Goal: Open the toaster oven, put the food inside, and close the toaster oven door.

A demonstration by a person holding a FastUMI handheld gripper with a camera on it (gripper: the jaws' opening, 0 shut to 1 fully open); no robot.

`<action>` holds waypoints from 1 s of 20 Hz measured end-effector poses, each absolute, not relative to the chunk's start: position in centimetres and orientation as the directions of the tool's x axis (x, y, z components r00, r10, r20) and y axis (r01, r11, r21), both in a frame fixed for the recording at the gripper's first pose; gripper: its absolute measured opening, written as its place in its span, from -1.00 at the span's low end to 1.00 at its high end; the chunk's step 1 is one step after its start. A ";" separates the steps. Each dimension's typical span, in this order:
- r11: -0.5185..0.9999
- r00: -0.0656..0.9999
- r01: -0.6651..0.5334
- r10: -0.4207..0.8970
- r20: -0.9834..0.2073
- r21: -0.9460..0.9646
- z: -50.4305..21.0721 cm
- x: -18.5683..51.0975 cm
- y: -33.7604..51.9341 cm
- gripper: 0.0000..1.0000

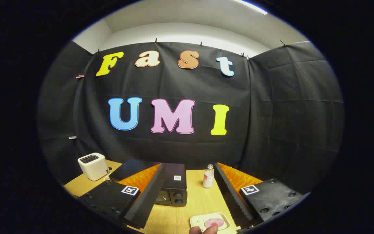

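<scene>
Tool (187, 208) is released, fingers spread wide and holding nothing, raised above the tabletop (203, 201) and looking across it

Oven (170, 185) sits on the tabletop just ahead of the left finger, which cuts across its left side. It is a dark box, door at the front; door looks shut, but the front is low and partly covered, so that's a guess. Two knobs show at lower right of its face. Handle not made out

Food (214, 223) is a pink round piece on a pale tray (196, 221), between the fingers and close in toward the right one. A fingertip (203, 230) of a person touches the tray's near edge

Handling judgement: the food looks small, light and soft, likely to squash or slip if pinched hard. Better to take the tray by its rim, which looks stiff and thin, so a shallow grip with both fingers on one edge. The oven door should be stiff and hinged; pull by the top edge or handle, once found

Also there: a small bottle (208, 177) beyond the fingers right of the oven, a white toaster (93, 166) off left, well apart

Hidden: oven's left part, door handle, tray's near edge, the tool body
</scene>
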State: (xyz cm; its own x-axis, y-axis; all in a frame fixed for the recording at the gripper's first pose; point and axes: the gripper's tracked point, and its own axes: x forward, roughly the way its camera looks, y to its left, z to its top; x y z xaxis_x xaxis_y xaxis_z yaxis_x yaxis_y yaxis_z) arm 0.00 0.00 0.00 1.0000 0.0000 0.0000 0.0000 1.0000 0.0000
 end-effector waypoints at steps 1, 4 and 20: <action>1.000 1.000 0.000 0.000 0.001 -0.004 0.0 -0.1 0.0 0.94; 1.000 1.000 0.004 -0.004 0.005 0.001 0.2 -0.1 -0.1 0.94; 1.000 1.000 -0.028 0.028 0.011 0.011 -0.1 0.2 1.5 0.94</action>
